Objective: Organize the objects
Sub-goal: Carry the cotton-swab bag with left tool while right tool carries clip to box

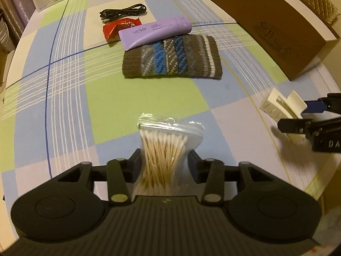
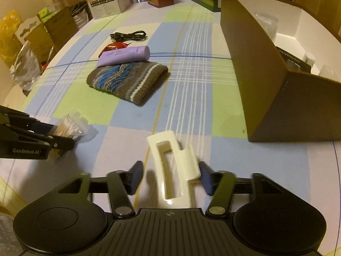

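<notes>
My left gripper (image 1: 165, 163) is shut on a clear bag of cotton swabs (image 1: 165, 149), squeezed at its middle; it also shows in the right wrist view (image 2: 68, 125). My right gripper (image 2: 170, 178) is open around a cream hair claw clip (image 2: 173, 166); its right pad touches the clip and a gap stays on the left. The clip also shows in the left wrist view (image 1: 283, 106). Farther off on the checked cloth lie a striped knitted pouch (image 1: 172, 58), a purple tube (image 1: 155, 32), a red snack packet (image 1: 113, 29) and a black cable (image 1: 123, 12).
An open brown cardboard box (image 2: 262, 81) stands to the right, with some items inside. Cartons and bags (image 2: 32, 36) crowd the table's left and far edges. The left gripper (image 2: 32, 138) sits to the left of my right gripper.
</notes>
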### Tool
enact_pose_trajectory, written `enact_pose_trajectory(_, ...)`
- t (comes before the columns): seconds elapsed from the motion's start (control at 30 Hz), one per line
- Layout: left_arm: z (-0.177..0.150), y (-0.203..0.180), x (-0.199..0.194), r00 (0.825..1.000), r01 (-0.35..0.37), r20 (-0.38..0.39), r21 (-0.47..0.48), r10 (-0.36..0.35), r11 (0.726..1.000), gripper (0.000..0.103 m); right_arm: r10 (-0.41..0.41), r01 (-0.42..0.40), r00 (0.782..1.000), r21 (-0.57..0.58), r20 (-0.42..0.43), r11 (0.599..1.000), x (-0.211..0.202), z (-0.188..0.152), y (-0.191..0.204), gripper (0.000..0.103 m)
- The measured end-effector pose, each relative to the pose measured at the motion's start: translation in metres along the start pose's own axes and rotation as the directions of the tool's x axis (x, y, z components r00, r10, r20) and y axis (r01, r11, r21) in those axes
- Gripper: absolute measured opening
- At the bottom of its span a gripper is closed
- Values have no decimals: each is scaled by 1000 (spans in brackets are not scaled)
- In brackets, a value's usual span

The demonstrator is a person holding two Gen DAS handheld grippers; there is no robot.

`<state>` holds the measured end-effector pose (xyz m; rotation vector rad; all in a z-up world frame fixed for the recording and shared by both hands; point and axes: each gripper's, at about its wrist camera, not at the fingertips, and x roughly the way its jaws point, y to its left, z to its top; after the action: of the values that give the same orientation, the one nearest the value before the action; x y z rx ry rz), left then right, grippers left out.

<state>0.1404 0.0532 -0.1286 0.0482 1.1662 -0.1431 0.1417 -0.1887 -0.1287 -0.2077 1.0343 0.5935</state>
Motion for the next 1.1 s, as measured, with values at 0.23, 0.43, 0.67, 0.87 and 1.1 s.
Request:
enact_pose_trajectory(0.23,4,-12,-1,1000,11,3,-17,-11,1000,23,41,-41,999,22,28,999,-14,2,-8,39)
enact_pose_trajectory(0.43,13,-30,-16,998,46,36,-6,-45,999,22,78,-82,993,54,83,995,-44,9,-22,39)
enact_pose_trajectory(0.67,39,-61,-45,987,93,125,47,-98,995,22,65,-80,982,79,176,994,-85,21,-45,39)
enact_pose_trajectory(0.87,71,-98,-63,969,136,191,108,-155,985,22,9,-40,967,119,255,992,-118,33,-84,39)
enact_pose_trajectory(1.1,115,-147,-72,942,174,255,185,-218,967,22,-57,9,945,150,323,989,-140,55,-134,39)
